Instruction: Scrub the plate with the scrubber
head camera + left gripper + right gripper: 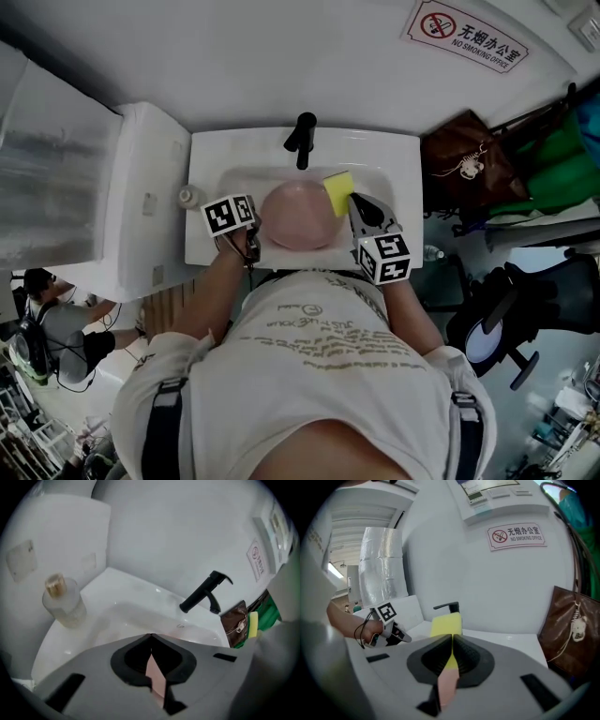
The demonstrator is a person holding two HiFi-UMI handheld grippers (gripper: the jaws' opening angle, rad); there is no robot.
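Down in the basin of the sink (pixel 211 178), the pink plate (pixel 298 217) lies about midway between the left and right edges, in front of the black faucet (pixel 302 139). The yellow scrubber (pixel 338 192) sits at the plate's back right rim, overlapping it in the head view; whether it presses on the plate cannot be told. The right tool (pixel 452 637) is clamped on the scrubber, which sticks out past its tips towards the faucet. The left tool (pixel 151 637) is at the plate's left rim, tips together, and a pink sliver shows in the gap behind them; no view settles whether it grips the plate. A small clear bottle (pixel 63 602) stands on the sink's left edge.
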